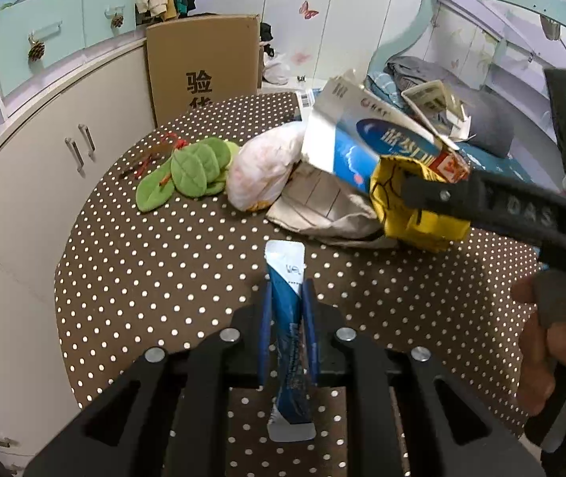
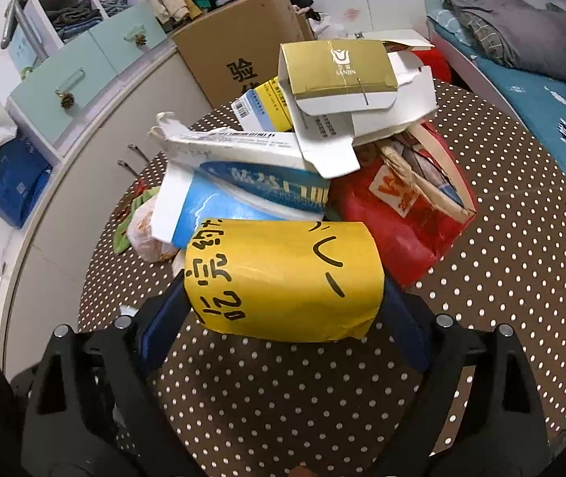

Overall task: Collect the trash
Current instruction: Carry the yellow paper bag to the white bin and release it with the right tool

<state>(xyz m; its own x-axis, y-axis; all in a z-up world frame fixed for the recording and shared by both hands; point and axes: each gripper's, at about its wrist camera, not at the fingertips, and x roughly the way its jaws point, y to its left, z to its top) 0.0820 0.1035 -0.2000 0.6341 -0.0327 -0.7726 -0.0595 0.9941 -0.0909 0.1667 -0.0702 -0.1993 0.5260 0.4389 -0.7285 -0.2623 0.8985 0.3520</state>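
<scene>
While the left wrist view looked across the brown polka-dot tablecloth (image 1: 155,278), the left gripper (image 1: 287,306) was clamped on a flat blue-and-white sachet (image 1: 287,318), its blue pads (image 1: 265,330) pressed against the packet's thin sides. Only this view showed the plush green leaves (image 1: 187,171) lying on the cloth and the crumpled whitish plastic bag (image 1: 263,167) touching them, with a creased grey paper bag (image 1: 322,206) just beside.

The right wrist view gave what the other could not — the right gripper (image 2: 283,298) held fairly wide, gripping a yellow paper-wrapped package (image 2: 283,278) with black hand-drawn characters, its surface smooth and slightly glossy. Beyond it rose the trash heap: a blue-and-white carton (image 2: 243,194), a shiny red plastic bag (image 2: 402,218) stuffed with papers, and on top a flattened gold-and-white cardboard box (image 2: 338,67). From the left side, the same yellow package (image 1: 418,206) appeared crinkled — pinched in the right gripper's black fingers (image 1: 441,194). A brown corrugated box (image 2: 243,47) stood behind the table.
</scene>
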